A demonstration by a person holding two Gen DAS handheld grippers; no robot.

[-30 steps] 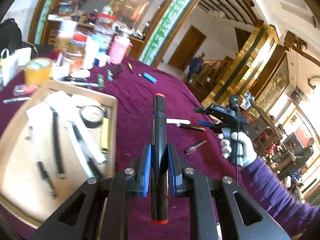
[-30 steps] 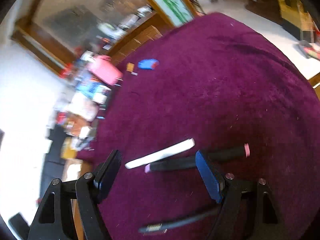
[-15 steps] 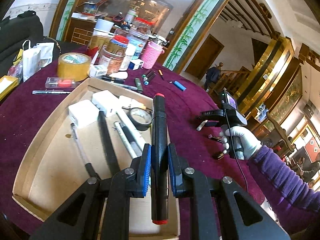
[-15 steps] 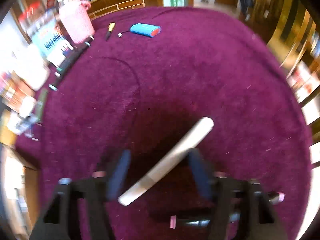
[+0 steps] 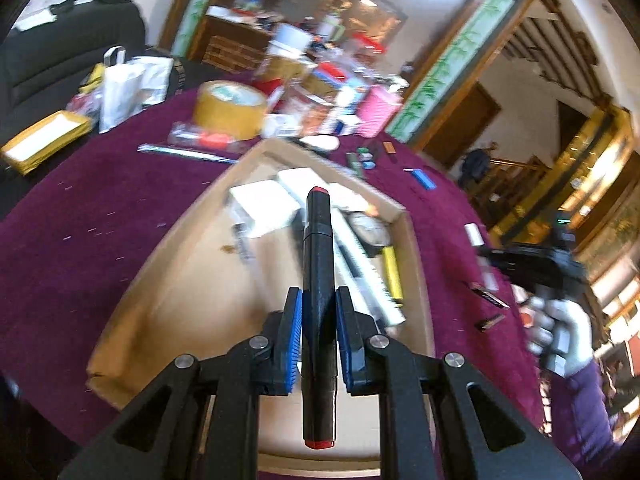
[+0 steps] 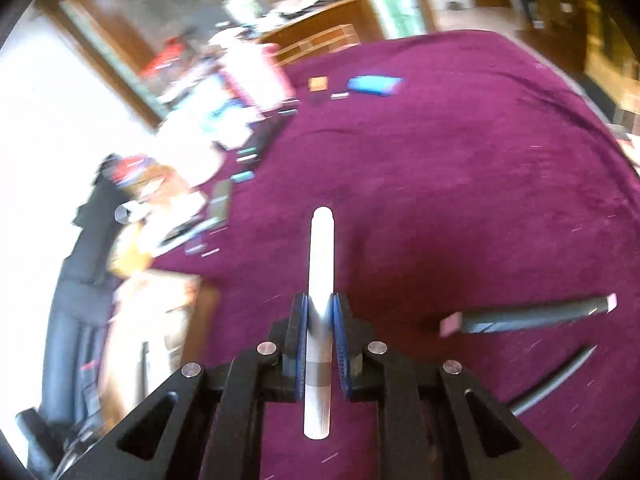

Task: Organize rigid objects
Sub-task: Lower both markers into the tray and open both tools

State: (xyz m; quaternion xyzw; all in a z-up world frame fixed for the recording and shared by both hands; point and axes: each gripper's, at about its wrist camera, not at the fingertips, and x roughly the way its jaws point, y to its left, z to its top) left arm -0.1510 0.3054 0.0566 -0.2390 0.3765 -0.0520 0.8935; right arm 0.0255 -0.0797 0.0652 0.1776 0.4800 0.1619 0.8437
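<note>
My left gripper point(image 5: 318, 308) is shut on a black marker with red ends point(image 5: 318, 280) and holds it above a cardboard tray point(image 5: 160, 300) that holds white boxes, pens, a tape roll and a yellow marker point(image 5: 391, 272). My right gripper point(image 6: 320, 316) is shut on a white pen point(image 6: 321, 264) and holds it above the purple tablecloth. The right gripper also shows at the right of the left wrist view point(image 5: 536, 264), in a gloved hand. A black marker with pink ends point(image 6: 528, 316) and a thin black pen point(image 6: 552, 380) lie on the cloth to the right.
A brown tape roll point(image 5: 229, 108), a white bag point(image 5: 120, 92), jars and a pink cup point(image 5: 378, 112) crowd the far side of the table. A blue object point(image 6: 374, 85) lies on the cloth far ahead. The table edge point(image 6: 608, 128) curves away at right.
My right gripper has closed on the white pen and lifted it off the cloth. My left gripper has moved left over the tray with the black marker in it.
</note>
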